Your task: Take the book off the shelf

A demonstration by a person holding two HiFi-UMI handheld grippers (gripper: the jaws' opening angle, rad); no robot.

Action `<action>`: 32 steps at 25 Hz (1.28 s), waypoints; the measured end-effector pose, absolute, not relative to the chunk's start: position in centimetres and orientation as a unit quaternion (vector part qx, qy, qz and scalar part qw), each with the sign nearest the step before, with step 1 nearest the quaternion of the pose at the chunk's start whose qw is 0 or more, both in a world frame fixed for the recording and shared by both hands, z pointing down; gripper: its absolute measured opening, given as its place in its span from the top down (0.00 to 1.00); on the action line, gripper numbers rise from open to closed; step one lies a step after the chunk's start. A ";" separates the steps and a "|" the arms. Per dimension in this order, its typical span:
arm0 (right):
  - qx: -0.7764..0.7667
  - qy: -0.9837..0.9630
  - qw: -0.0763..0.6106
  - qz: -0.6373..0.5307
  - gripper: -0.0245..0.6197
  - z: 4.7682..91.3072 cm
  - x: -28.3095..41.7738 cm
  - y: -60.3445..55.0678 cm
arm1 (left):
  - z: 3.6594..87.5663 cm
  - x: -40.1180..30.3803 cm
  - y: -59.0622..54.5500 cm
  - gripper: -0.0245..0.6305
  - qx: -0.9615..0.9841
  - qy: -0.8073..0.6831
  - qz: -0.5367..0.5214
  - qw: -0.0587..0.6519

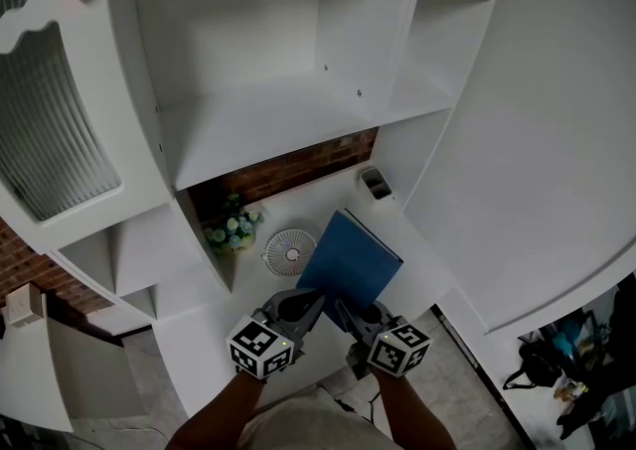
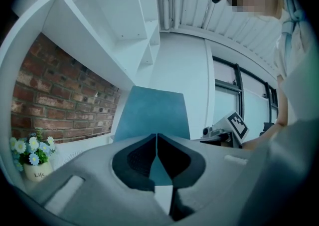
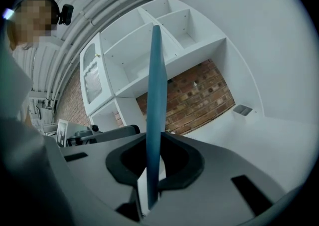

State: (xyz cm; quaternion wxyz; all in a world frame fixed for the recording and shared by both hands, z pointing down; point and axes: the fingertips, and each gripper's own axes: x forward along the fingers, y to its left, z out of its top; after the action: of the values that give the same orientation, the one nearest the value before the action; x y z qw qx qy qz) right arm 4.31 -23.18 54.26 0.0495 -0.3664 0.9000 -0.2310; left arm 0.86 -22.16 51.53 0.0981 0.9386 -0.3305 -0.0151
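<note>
1. The book (image 1: 353, 264) is already off the shelf (image 1: 268, 120). It is held tilted in the air above the tabletop (image 1: 323, 202), toward its front edge.
2. The right tool (image 1: 360, 317) is clamped on the book's lower edge. The left tool (image 1: 304, 307) has its jaws together, tips at the book's near corner, seemingly steadying it.
3. The next move likely calls for drawing the book clear while keeping the clamp firm.

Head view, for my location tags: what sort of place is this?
Probably a staged home-style room or showroom: a white built-in shelving unit, a red brick-look back wall, and a small white pot of flowers beside a round white desk fan.
</note>
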 end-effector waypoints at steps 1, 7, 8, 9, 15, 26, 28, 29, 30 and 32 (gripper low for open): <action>-0.366 0.899 0.049 -0.235 0.88 54.6 4.3 -23.1 | 51.7 0.9 -22.1 0.95 0.939 -0.330 -0.014 0.101; -0.369 0.895 0.045 -0.245 0.88 55.7 4.3 -23.0 | 52.2 0.7 -22.0 0.95 0.939 -0.327 -0.009 0.106; -0.370 0.895 0.044 -0.246 0.88 55.7 4.4 -22.9 | 52.2 0.7 -22.0 0.95 0.939 -0.327 -0.008 0.107; -0.370 0.895 0.044 -0.246 0.88 55.8 4.4 -22.9 | 52.2 0.7 -22.0 0.95 0.939 -0.327 -0.008 0.107; -0.375 0.891 0.045 -0.252 0.88 56.2 4.7 -22.9 | 52.5 0.7 -22.0 0.95 0.938 -0.327 -0.005 0.112; -0.384 0.886 0.059 -0.253 0.88 55.8 5.6 -22.9 | 52.4 1.3 -21.7 0.95 0.940 -0.320 -0.002 0.114; -0.386 0.885 0.059 -0.252 0.88 55.8 5.7 -22.9 | 52.4 1.4 -21.7 0.95 0.941 -0.319 -0.001 0.114; -0.386 0.885 0.058 -0.252 0.88 55.7 5.7 -22.9 | 52.4 1.5 -21.7 0.95 0.941 -0.318 -0.001 0.114; -0.387 0.885 0.058 -0.252 0.88 55.7 5.7 -22.9 | 52.3 1.5 -21.7 0.95 0.941 -0.318 0.000 0.114; -0.387 0.886 0.058 -0.250 0.88 55.6 5.8 -22.9 | 52.3 1.6 -21.7 0.95 0.942 -0.316 0.001 0.113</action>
State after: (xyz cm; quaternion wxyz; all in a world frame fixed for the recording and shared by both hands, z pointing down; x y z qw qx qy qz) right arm 5.78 -22.91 55.57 0.0579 -0.3870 0.8856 -0.2502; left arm 1.60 -21.66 52.31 0.1135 0.9419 -0.3162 0.0009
